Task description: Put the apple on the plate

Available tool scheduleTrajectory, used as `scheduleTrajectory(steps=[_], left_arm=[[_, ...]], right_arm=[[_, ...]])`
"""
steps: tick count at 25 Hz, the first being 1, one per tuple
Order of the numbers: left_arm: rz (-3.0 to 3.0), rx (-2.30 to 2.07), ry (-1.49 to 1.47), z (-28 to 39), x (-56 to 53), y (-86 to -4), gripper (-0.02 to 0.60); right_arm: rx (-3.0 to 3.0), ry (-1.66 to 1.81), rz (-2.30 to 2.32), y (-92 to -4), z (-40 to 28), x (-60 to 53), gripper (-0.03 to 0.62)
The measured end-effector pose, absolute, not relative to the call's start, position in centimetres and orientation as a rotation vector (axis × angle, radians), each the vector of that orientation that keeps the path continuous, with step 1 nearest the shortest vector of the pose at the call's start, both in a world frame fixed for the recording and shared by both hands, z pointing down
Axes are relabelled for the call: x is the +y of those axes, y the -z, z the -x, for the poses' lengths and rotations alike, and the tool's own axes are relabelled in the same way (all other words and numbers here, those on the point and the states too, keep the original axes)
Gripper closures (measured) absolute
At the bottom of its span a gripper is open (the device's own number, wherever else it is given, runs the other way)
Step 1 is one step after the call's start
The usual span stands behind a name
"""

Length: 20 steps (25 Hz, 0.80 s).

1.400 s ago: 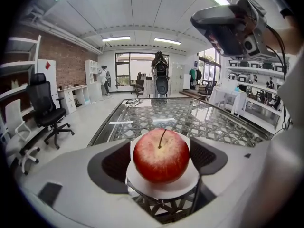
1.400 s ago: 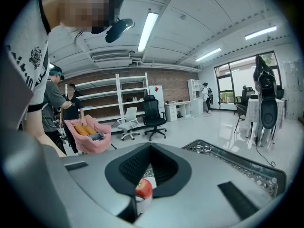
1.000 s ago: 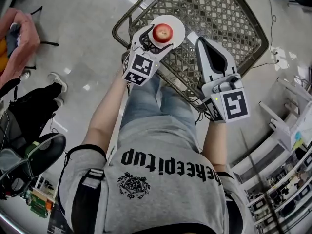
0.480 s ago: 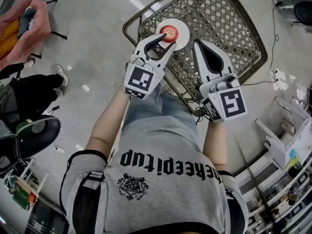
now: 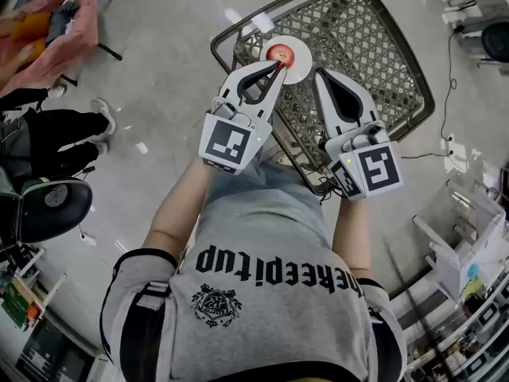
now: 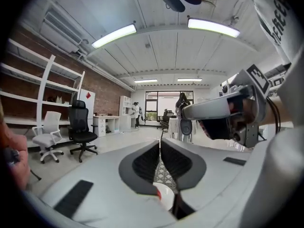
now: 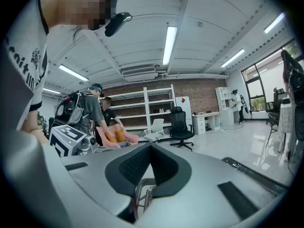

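Observation:
A red apple (image 5: 280,52) rests on a small white plate (image 5: 301,56) on a round metal mesh table (image 5: 362,34). My left gripper (image 5: 277,67) hovers above the plate's near edge. Its jaws have just been closing and now meet with nothing between them. The left gripper view looks past the shut left gripper (image 6: 160,142) down onto the plate (image 6: 167,195) and a red sliver of the apple (image 6: 156,192). To the right my right gripper (image 5: 317,75) is shut and empty over the mesh. In its own view, the right gripper (image 7: 151,147) points across the room above the table's metal rim (image 7: 141,189).
A person in pink (image 5: 49,22) sits at the upper left, and a black office chair (image 5: 44,209) stands at the left. White shelving (image 5: 465,285) fills the lower right. The right gripper view shows people (image 7: 92,110) and an office chair (image 7: 179,122) beyond the table.
The left gripper's jaws stood open around the apple, then drew back upward and closed empty. The apple stays on the plate. The right gripper rose a little.

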State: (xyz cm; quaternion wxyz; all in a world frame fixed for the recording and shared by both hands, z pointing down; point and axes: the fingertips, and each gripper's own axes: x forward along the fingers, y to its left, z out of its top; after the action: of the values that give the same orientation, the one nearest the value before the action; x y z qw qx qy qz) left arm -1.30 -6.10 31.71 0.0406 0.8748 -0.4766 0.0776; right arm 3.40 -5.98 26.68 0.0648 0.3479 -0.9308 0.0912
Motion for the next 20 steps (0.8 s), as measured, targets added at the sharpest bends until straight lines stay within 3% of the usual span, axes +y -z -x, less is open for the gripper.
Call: scheduleTrajectory(steps=[20], left_arm=[[-2.569, -1.666, -0.158, 1.2, -3.0, -25.3, 0.545]], right_arm=[[-2.957, -0.185, -0.822, -24.0, -3.6, -3.0, 0.585]])
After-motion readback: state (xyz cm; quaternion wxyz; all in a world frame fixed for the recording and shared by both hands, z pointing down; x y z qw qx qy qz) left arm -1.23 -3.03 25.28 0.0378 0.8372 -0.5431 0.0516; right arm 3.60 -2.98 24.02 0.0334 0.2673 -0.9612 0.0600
